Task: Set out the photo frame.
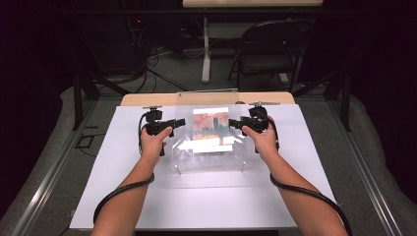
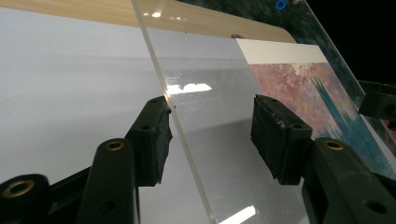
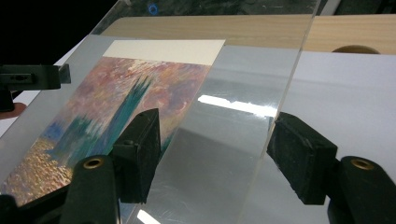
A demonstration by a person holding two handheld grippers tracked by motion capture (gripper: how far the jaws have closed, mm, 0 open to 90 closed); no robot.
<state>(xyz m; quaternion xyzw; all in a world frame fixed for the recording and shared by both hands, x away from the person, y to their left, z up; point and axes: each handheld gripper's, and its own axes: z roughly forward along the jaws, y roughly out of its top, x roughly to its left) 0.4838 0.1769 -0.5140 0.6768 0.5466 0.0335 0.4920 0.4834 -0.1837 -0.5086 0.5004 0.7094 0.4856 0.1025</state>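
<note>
Both tools — left, right — straddle the clear panel's edges, jaws unclamped

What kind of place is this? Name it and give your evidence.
Probably a lab or recording workspace, not a home: a white table set among dark curtains, cables trailing on the floor behind, a folding chair, and a person's hands working a left gripper and right gripper.

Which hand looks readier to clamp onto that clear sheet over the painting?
Left, probably. The left gripper and right gripper both straddle edges of the clear sheet, jaws open, but the left's stand narrower, one pad at the edge.
</note>
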